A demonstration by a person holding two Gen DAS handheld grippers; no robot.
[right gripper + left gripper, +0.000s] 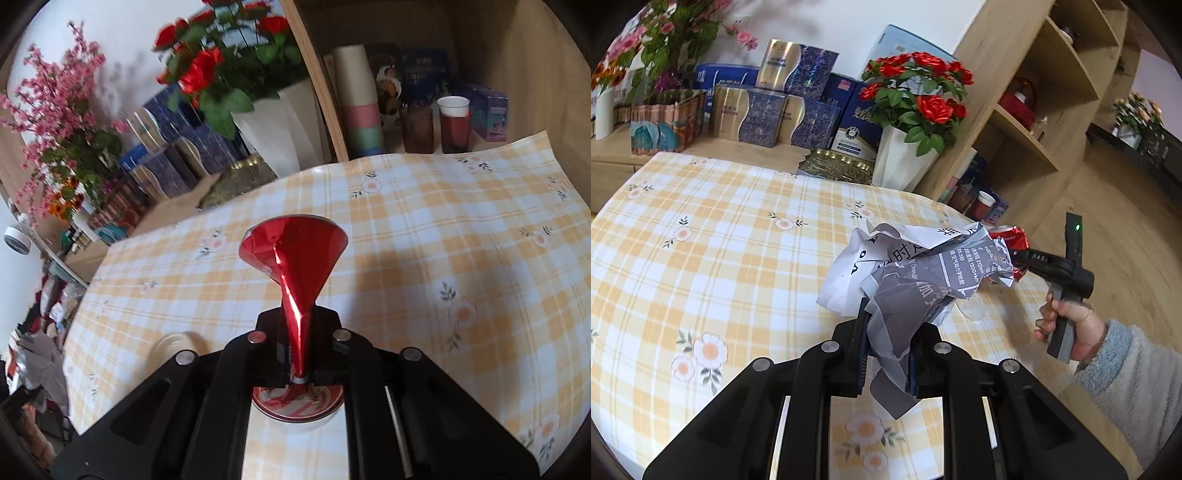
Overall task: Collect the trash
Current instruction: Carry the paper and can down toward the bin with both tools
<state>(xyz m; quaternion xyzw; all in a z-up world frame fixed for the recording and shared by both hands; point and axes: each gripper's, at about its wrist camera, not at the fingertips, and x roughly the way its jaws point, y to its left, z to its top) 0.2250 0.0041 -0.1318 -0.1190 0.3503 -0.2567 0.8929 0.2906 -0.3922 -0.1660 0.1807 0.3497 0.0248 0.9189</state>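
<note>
Pink blossom plant (676, 33): upper left of the left wrist view, behind a patterned box on the wooden ledge.
Gift boxes (775, 99): blue and gold, stacked along the wall at upper centre.
Tablecloth (720, 236): yellow plaid with flowers, filling the middle and left of both views.
Left gripper (886, 354): lower centre of its view, jaws nearly together, clamping the lower tail of the crumpled paper (916, 273), which stands up above the table at centre.
Red roses (919, 92): in a white vase (901, 158), upper centre-right, at the table's far edge.
Crushed red can (291, 266): centre of the right wrist view, its pinched middle squeezed between the almost closed jaws of the right gripper (297, 347); in the left view it peeks out at centre-right behind the paper.
Right hand (1067, 325): right edge, holding the gripper handle.
Shelf unit (1045, 92): upper right.
</note>
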